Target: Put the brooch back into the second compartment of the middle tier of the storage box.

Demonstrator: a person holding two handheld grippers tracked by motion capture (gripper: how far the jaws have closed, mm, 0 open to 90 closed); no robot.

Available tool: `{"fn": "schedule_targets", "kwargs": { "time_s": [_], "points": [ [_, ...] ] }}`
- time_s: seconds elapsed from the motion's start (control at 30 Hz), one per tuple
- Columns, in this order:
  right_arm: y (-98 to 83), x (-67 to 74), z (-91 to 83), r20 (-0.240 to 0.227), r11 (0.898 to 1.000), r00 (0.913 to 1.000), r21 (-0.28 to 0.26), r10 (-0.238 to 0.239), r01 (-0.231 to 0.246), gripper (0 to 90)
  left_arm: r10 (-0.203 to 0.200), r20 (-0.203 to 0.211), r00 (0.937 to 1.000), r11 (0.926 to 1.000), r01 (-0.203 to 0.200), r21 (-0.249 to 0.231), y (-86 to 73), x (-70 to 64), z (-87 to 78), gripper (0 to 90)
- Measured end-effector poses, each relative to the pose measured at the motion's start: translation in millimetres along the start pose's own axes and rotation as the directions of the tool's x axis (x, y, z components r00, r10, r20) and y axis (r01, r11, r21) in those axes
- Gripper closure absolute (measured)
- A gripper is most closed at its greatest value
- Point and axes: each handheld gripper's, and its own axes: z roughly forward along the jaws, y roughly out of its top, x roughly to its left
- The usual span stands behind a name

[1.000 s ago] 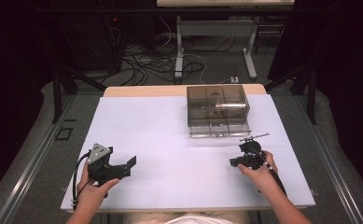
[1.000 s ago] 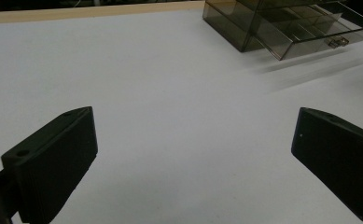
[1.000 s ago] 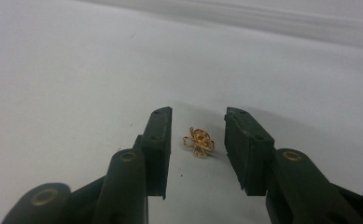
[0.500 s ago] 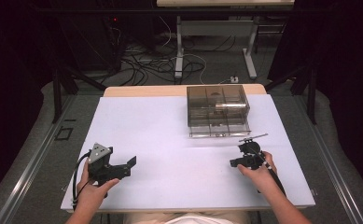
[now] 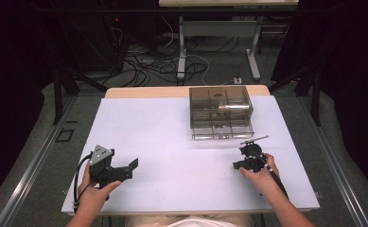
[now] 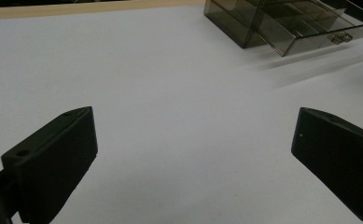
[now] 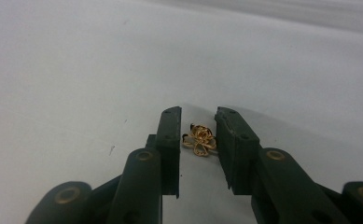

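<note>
Counter [image 5: 172,123] from above: right claw [image 5: 236,165] low at five o'clock, below the compartment box [image 5: 221,111]. Left claw [image 6: 193,154] gapes wide, empty, waiting. Right claw's own view: jaws have been closing around a gold charm [image 7: 199,139], not clearly pinching yet.

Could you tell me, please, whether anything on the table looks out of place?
Only a small gold flower-shaped charm lying loose on the white table, apart from the clear divided box. It sits between the right claw's jaws, which have just been closing.
</note>
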Motion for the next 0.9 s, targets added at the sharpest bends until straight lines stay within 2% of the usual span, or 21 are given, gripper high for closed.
{"fn": "schedule_targets", "kwargs": {
  "time_s": [0.37, 0.9],
  "points": [
    [0.3, 0.0, 0.0, 0.011, 1.000, 0.9999, 0.006, -0.004, 0.004, 73.9, -0.008, 0.002, 1.0000, 1.0000, 0.008, -0.001, -0.3, -0.2, 0.6, 0.3],
    [0.7, -0.2, -1.5, -0.005, 1.000, 1.0000, 0.001, 0.004, -0.004, 74.3, -0.002, -0.001, 1.0000, 1.0000, 0.002, 0.000, -0.2, 0.4, 0.6, 0.3]
  ]
}}
